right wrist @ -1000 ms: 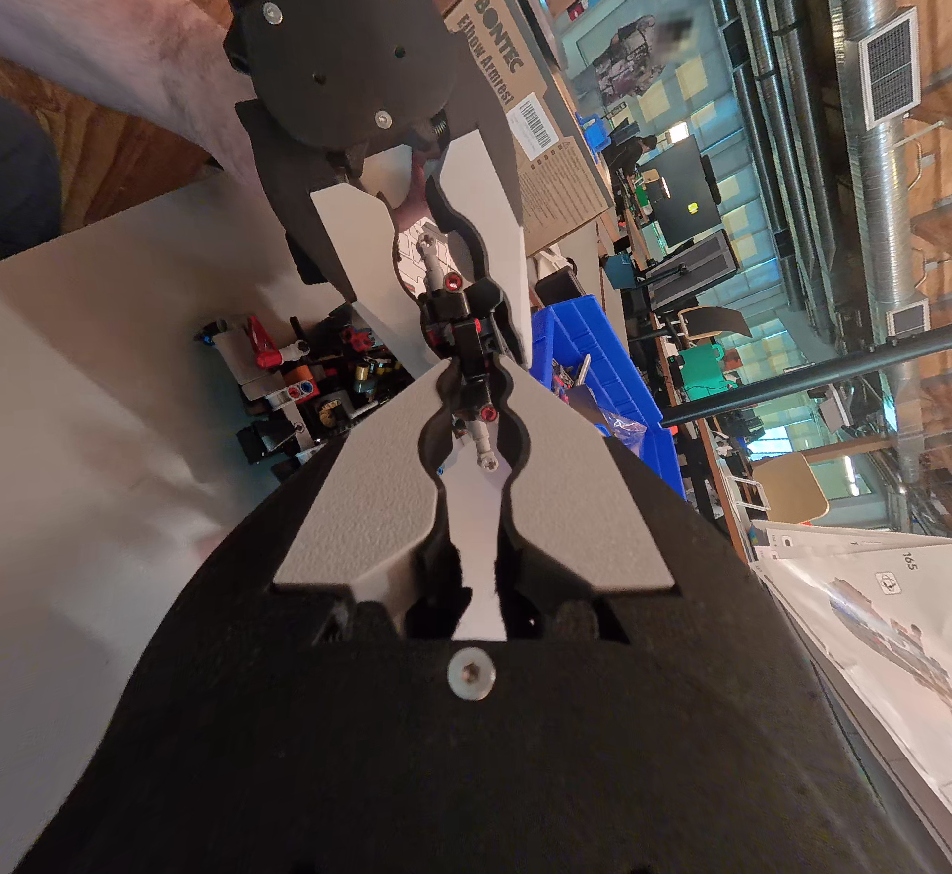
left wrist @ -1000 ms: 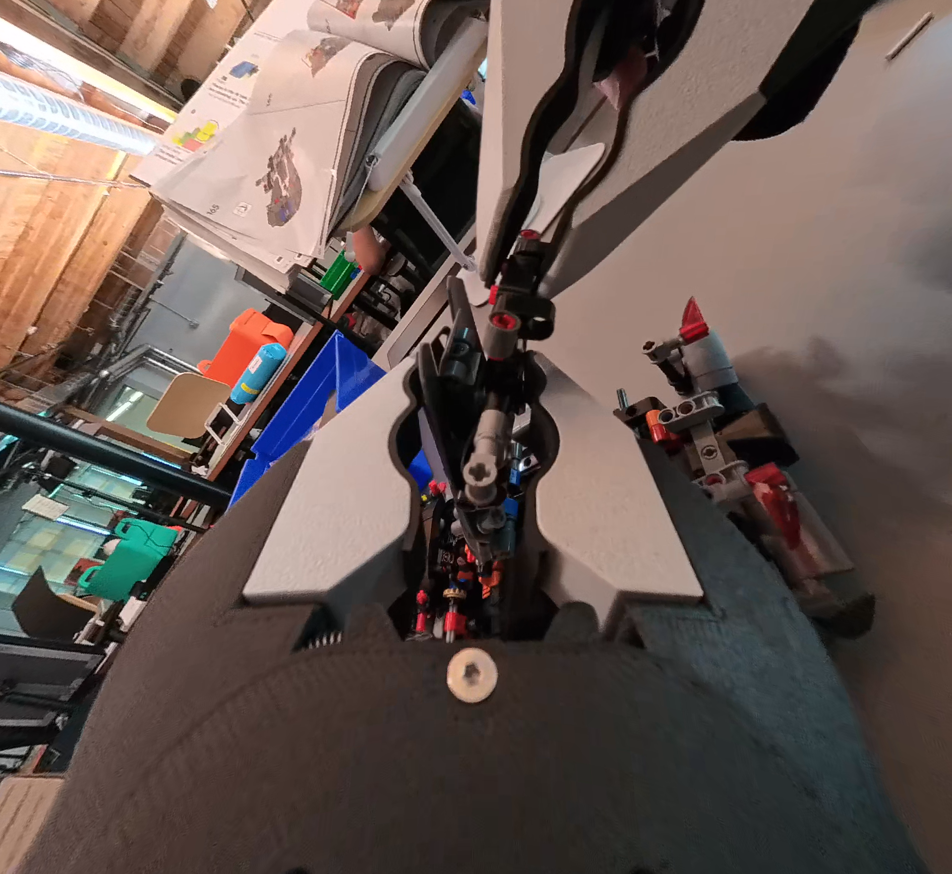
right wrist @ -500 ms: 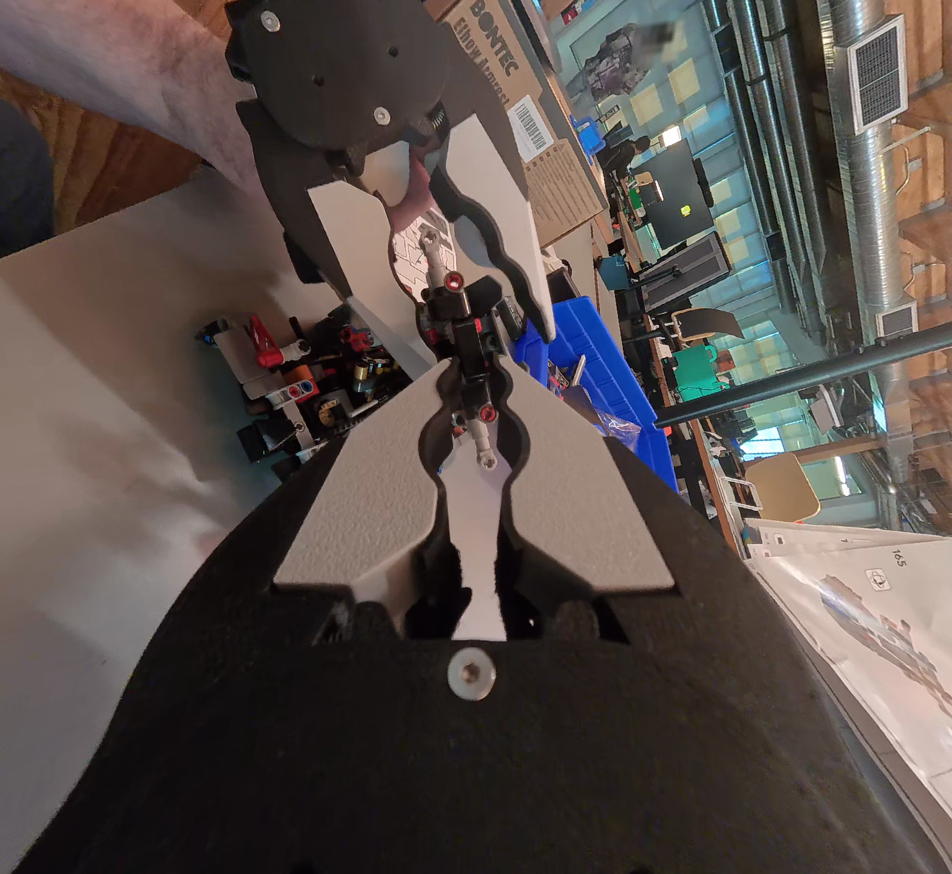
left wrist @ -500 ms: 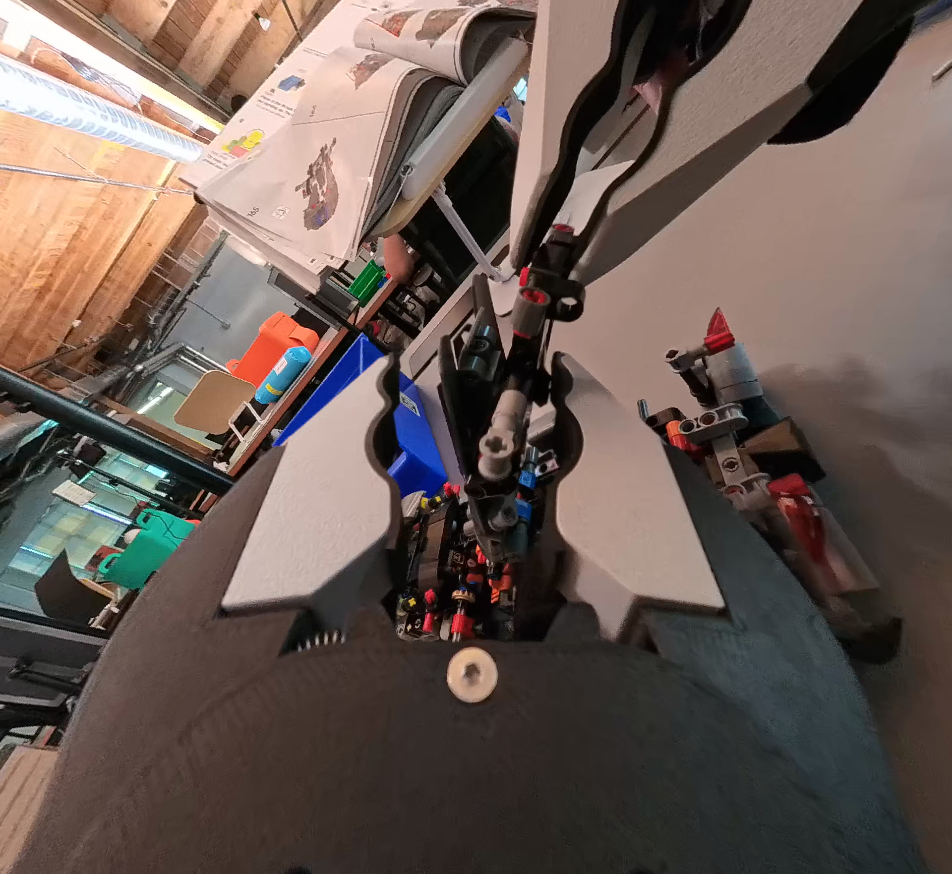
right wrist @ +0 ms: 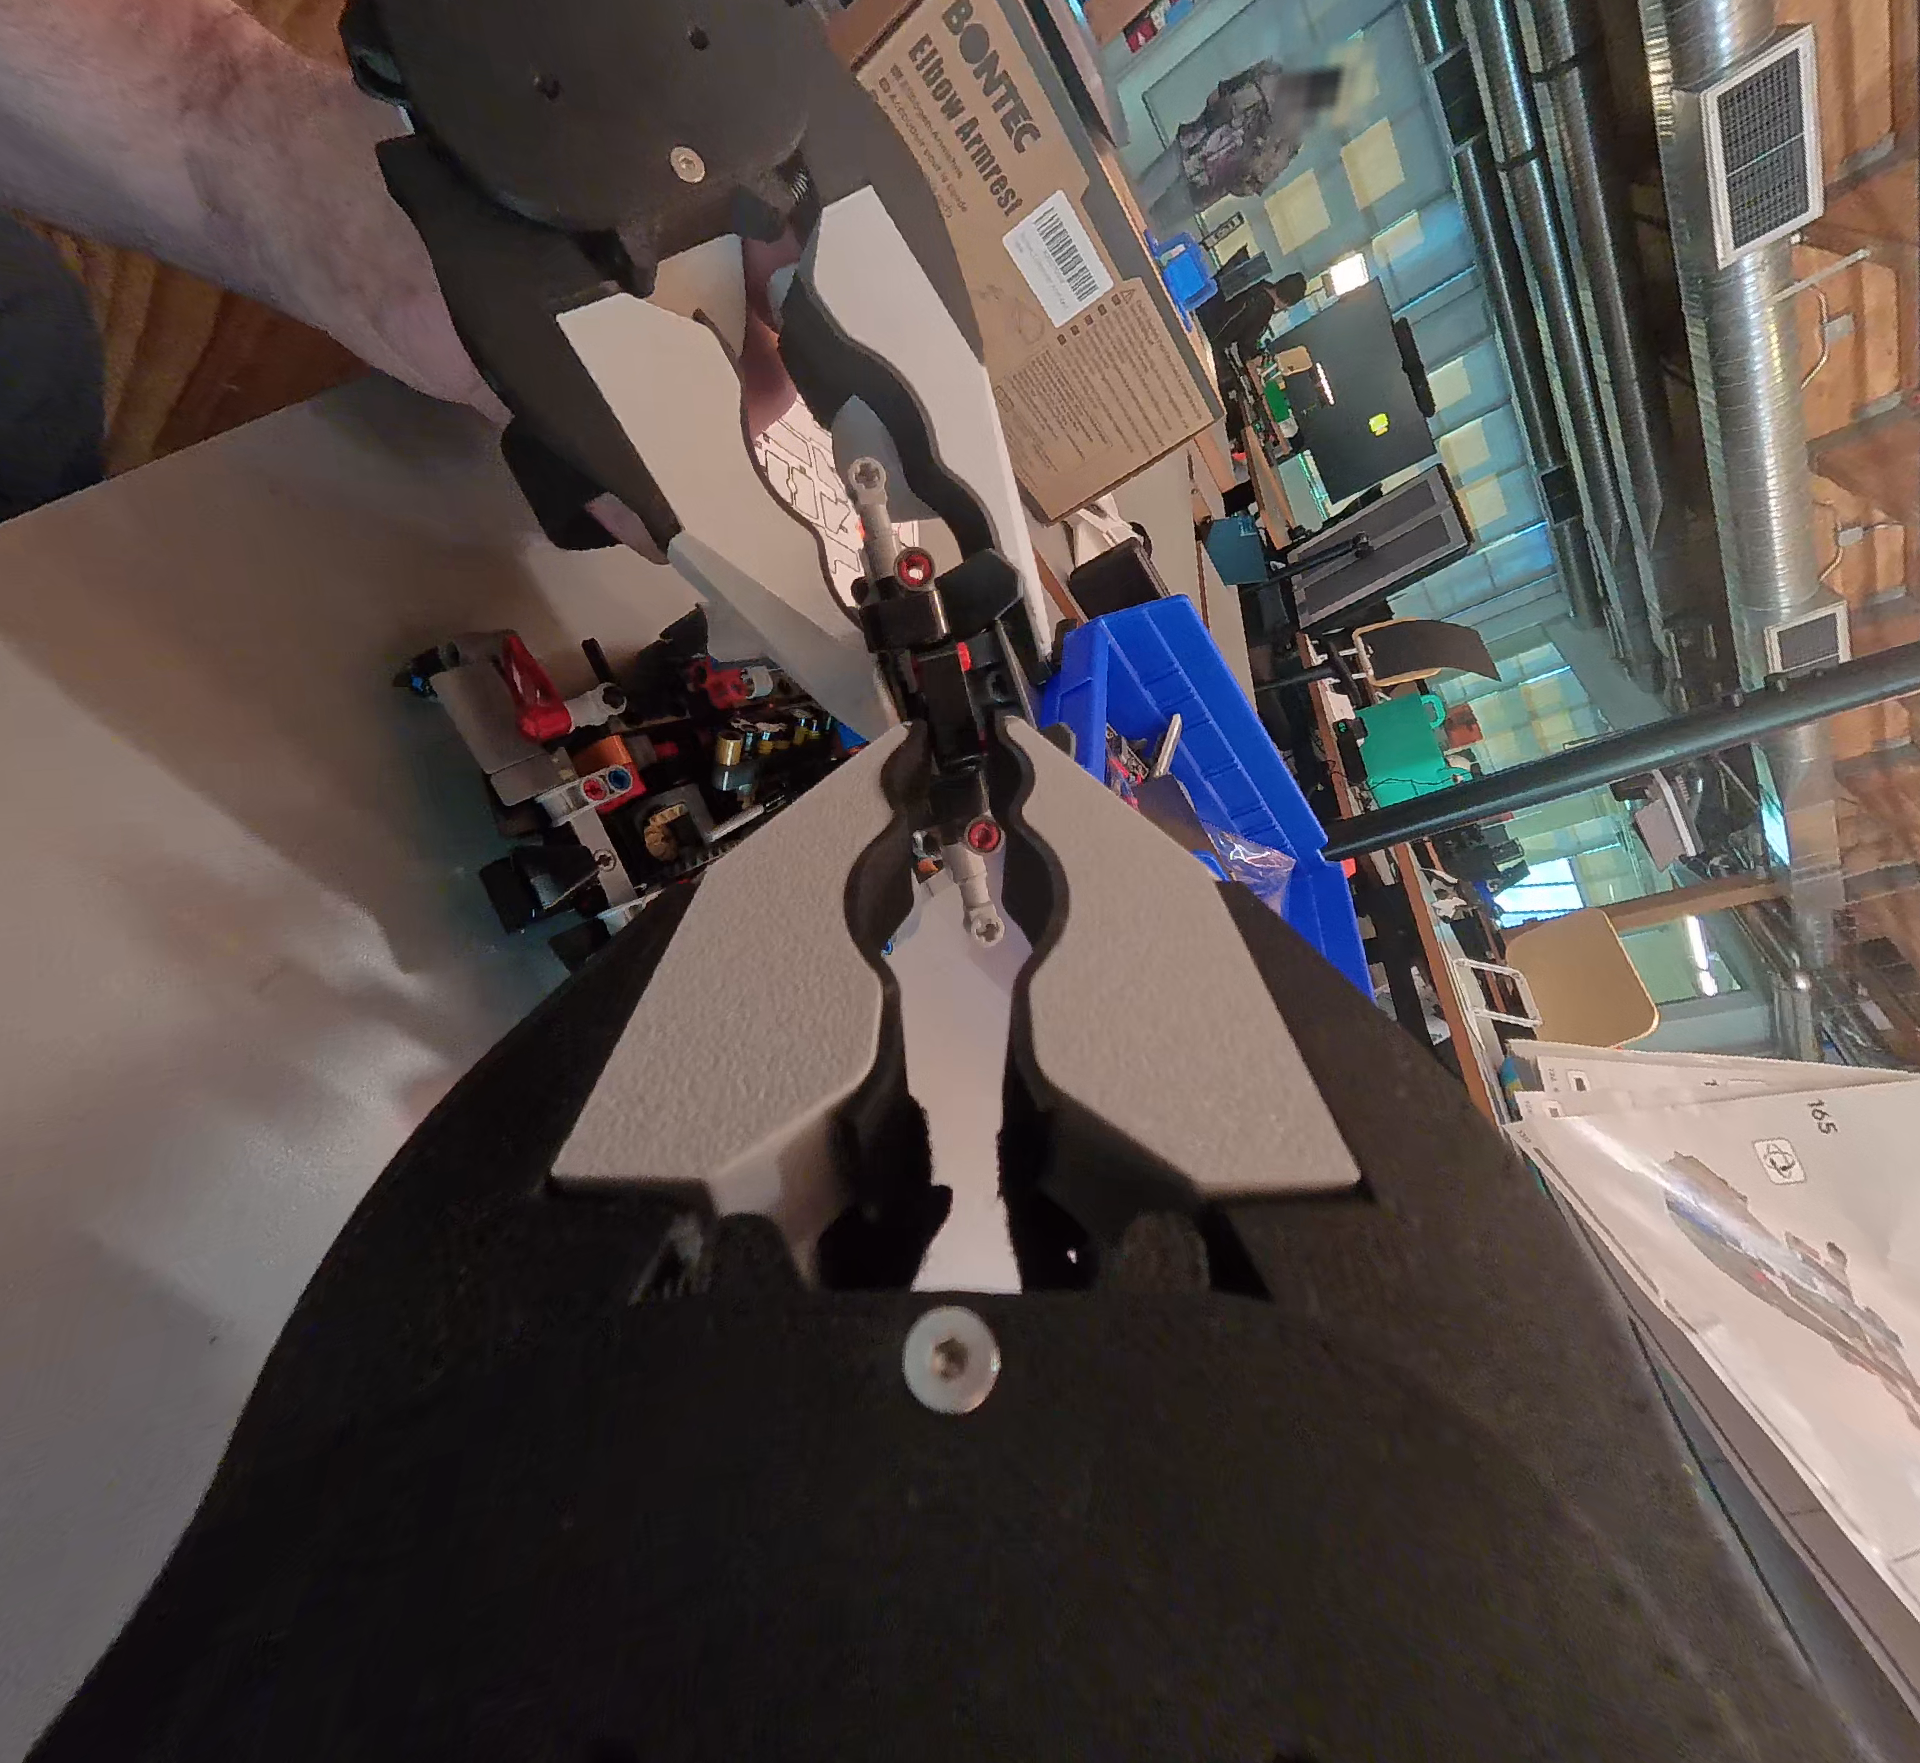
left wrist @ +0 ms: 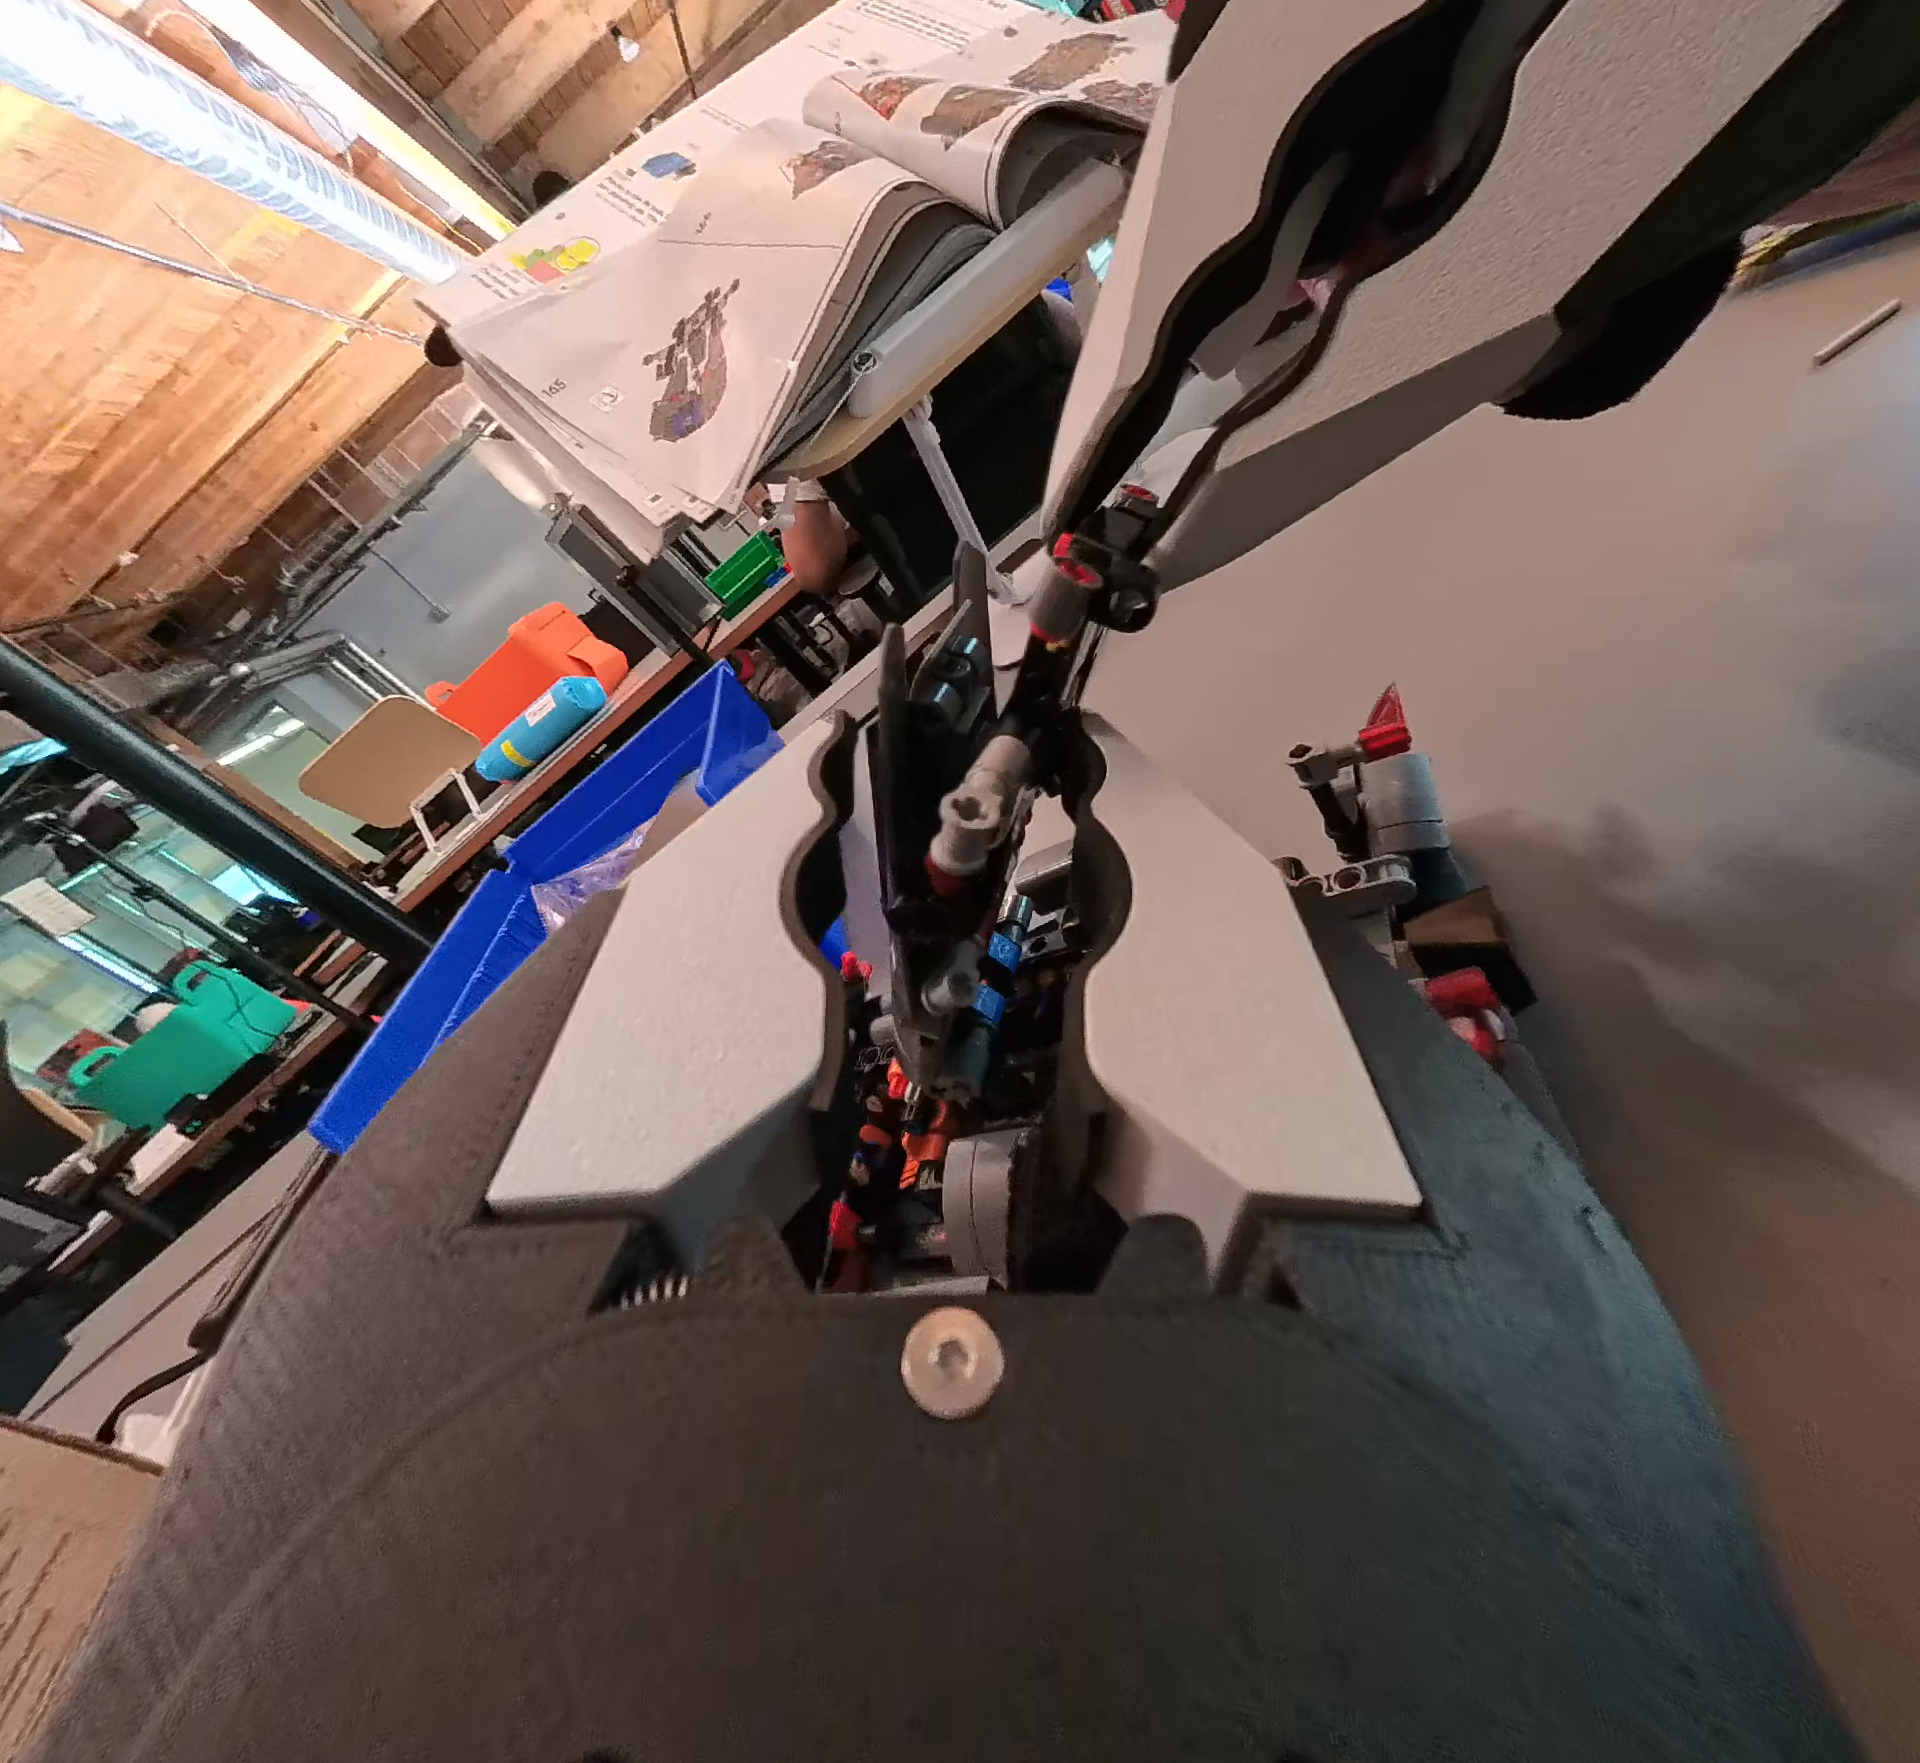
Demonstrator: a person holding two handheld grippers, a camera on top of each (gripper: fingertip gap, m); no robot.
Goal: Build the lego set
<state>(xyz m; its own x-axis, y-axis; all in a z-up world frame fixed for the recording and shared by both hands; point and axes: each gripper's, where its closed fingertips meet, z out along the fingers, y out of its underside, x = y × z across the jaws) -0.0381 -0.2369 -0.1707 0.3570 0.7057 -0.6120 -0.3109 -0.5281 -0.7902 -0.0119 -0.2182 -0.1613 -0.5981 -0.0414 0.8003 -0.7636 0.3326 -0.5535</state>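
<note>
Pinched at frame centre by right gripper point(right wrist: 954, 745): black lego subassembly point(right wrist: 951, 705); left gripper point(left wrist: 961, 747) now spread wider (gripping nothing).

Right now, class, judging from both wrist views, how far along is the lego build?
Done: a partly built model sits on the table. In hand: the right gripper is shut on a small black sub-assembly with grey axles; the left gripper has jaws apart around its far end. Left: probably joining it to the model, and loose parts wait in the blue bin.
</note>
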